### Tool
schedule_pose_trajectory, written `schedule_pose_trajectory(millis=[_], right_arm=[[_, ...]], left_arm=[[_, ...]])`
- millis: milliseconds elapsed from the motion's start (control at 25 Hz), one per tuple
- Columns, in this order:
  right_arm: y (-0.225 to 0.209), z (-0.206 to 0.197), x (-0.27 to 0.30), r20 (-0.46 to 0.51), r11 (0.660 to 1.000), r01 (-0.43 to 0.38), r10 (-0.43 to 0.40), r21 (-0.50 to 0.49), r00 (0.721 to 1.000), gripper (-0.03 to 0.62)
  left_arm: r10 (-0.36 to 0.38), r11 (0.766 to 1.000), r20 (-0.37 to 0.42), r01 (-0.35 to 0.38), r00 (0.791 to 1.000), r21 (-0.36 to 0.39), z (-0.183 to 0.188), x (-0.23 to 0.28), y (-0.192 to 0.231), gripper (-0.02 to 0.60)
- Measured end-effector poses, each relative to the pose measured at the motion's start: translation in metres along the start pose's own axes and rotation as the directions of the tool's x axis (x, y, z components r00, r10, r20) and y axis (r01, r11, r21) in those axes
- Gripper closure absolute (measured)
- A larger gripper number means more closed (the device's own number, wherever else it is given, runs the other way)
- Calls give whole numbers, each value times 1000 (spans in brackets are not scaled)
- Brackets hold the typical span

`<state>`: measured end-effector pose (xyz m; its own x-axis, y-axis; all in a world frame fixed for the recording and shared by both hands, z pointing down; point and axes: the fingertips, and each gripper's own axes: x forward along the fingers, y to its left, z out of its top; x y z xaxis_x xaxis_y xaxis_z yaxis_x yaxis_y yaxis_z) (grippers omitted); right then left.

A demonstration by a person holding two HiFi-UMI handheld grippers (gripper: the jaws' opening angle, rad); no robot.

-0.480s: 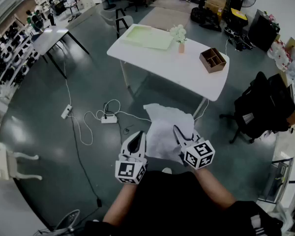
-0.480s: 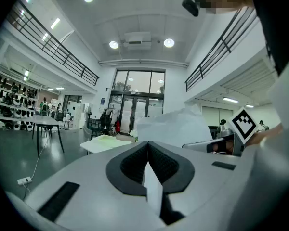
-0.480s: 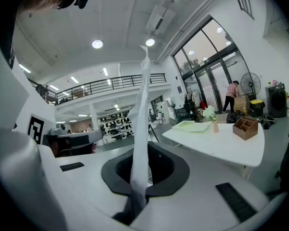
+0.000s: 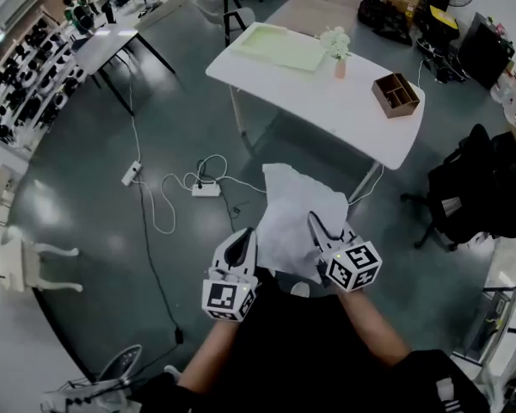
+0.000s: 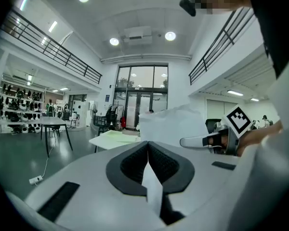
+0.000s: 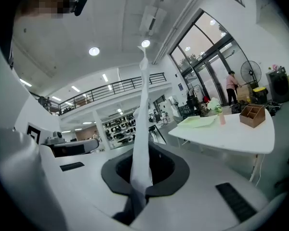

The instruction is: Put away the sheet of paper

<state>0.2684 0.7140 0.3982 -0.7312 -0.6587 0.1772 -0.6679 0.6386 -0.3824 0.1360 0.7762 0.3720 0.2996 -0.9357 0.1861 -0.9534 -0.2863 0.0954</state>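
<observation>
In the head view a crumpled white sheet of paper [image 4: 297,209] hangs above the floor between my two grippers. My left gripper [image 4: 245,235] holds its near left edge and my right gripper [image 4: 313,222] its near right edge. In the left gripper view the jaws [image 5: 148,148] are shut on a strip of the paper [image 5: 152,189], and the rest of the sheet stands up ahead. In the right gripper view the jaws [image 6: 143,150] are shut on the paper [image 6: 143,109], which rises straight up from them.
Ahead stands a white table [image 4: 344,110] with a green mat [image 4: 284,48], a small vase of flowers [image 4: 338,54] and a wooden box [image 4: 396,95]. A black chair [image 4: 477,192] is at the right. Cables and a power strip [image 4: 205,189] lie on the floor at the left.
The table and floor have slid a little right and up in the head view. Both grippers hold the paper as before, about where they were.
</observation>
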Motion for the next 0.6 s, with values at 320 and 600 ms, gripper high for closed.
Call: schedule_pose_trajectory(millis=[320, 600], right_arm=[[-11, 7, 38, -15, 1000, 0, 0, -14, 1000, 595], [-51, 33, 118, -44, 999, 29, -30, -17, 999, 595]], left_arm=[[-36, 998, -32, 34, 999, -48, -8, 43, 32, 577], [-69, 996, -26, 67, 997, -61, 0, 126, 93, 577]])
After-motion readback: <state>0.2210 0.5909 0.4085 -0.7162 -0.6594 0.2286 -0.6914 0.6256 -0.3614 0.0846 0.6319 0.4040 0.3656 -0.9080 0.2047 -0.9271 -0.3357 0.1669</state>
